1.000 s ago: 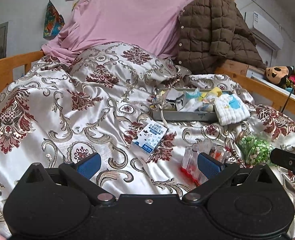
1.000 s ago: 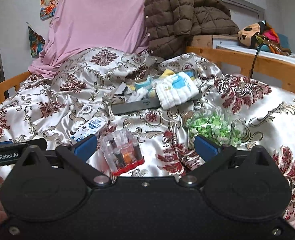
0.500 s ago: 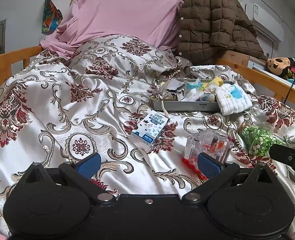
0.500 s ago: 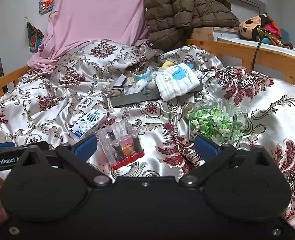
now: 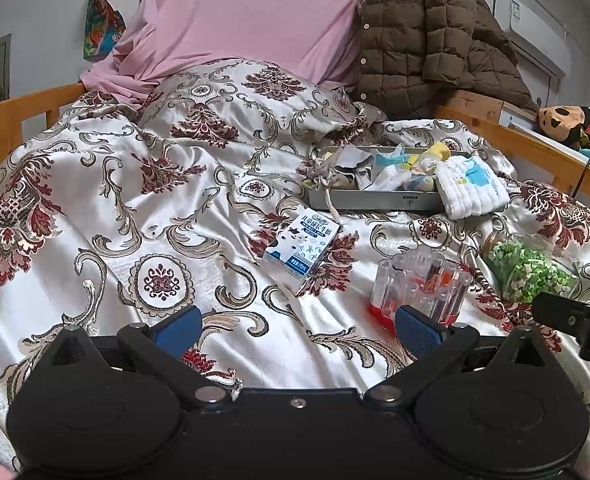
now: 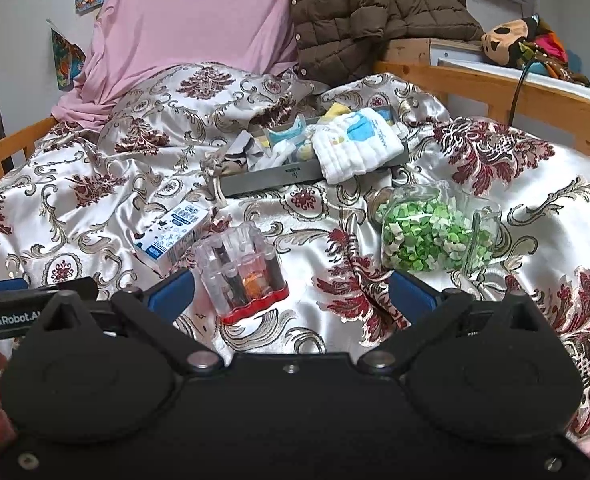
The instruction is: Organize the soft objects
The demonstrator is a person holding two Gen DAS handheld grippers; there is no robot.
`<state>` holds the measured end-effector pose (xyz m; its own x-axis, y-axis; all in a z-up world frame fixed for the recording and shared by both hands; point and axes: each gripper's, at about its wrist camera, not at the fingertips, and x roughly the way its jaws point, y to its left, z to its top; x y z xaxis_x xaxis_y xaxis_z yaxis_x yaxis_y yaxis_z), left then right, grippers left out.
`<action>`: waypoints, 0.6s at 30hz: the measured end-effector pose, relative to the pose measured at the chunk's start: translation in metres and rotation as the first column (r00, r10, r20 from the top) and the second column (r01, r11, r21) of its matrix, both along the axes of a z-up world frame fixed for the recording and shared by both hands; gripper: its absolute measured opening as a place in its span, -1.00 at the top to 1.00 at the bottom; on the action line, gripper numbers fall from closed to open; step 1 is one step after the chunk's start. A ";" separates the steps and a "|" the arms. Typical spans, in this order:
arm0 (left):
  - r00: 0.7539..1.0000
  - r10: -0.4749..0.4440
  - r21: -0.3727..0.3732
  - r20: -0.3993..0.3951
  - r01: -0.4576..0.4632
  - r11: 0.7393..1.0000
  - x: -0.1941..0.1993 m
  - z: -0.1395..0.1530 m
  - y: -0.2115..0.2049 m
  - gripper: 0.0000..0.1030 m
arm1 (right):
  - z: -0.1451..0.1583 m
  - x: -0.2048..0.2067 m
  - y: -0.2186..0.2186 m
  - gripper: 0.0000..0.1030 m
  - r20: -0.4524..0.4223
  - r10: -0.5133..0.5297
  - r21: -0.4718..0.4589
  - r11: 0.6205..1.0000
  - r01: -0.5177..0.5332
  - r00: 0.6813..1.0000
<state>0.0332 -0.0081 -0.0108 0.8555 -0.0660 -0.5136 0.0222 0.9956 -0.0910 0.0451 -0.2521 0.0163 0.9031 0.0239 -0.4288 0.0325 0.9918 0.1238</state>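
My left gripper (image 5: 295, 326) and right gripper (image 6: 291, 294) both hang wide and empty above the bed (image 5: 135, 208); a cloth-filled tray (image 5: 375, 202) sits mid-frame, a folded towel (image 5: 473, 192) over its edge.

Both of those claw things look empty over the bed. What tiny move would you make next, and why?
Probably ease the right gripper forward toward the white folded cloth. It droops over the front edge of the gray tray, half out. Both grippers are open and hold nothing, and the tray lies well beyond them.
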 end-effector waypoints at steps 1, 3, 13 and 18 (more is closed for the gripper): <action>1.000 -0.001 0.001 -0.001 0.001 1.000 0.000 0.000 0.000 -0.98 | -0.001 0.002 0.001 -0.99 -0.006 0.000 0.002 1.000 0.000 1.000; 1.000 -0.001 0.006 0.000 0.001 1.000 0.001 -0.001 -0.001 -0.99 | -0.003 0.006 0.001 -0.99 -0.015 0.004 0.006 1.000 -0.004 1.000; 1.000 0.009 0.010 -0.001 -0.009 1.000 0.002 -0.003 -0.002 -0.99 | -0.006 0.009 0.005 -0.99 -0.027 0.020 0.008 1.000 -0.020 0.999; 1.000 0.010 0.010 -0.001 -0.010 1.000 0.002 -0.003 -0.002 -0.99 | -0.007 0.010 0.002 -0.99 -0.040 0.010 0.022 1.000 -0.009 0.999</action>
